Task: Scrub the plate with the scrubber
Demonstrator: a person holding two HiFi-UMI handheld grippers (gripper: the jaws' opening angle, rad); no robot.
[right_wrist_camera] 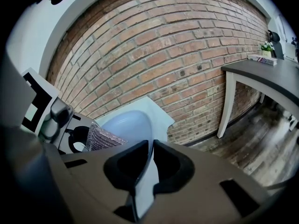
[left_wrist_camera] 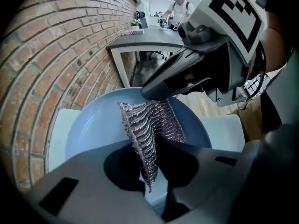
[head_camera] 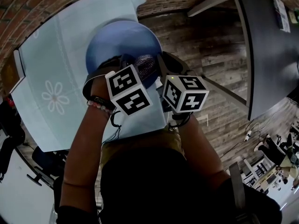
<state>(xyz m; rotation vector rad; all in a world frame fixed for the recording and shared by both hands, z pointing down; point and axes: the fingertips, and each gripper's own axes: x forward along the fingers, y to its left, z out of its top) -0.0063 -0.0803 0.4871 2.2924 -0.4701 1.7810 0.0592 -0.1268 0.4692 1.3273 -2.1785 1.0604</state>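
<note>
Steel mesh, grey and ridged, makes up the single scrubber [left_wrist_camera: 150, 125]. The left gripper [left_wrist_camera: 150, 162] is clamped on its lower edge, with the mesh set against the face of the one blue plate [left_wrist_camera: 91, 127] in the centre of the left gripper view. The right gripper [right_wrist_camera: 151, 157] has its jaws closed on the plate's near rim, seen edge-on at the lower centre of the right gripper view. The plate is thus held tilted over the pale blue counter [head_camera: 56, 59] at the upper left of the head view; whether its far edge rests on the cloth I cannot tell. The main risk, as I judge it, is that thin rim grip: a hard scrubbing push could pivot or slide the smooth plate out of the jaws and drop it onto the counter, or past its edge to the wooden floor [head_camera: 210, 45]. The scrubber is pinched along one edge only, so dragging might fold it or pull it free. The two grippers also sit close together and could knock. Count: one plate, one scrubber, two grippers, one counter.
</note>
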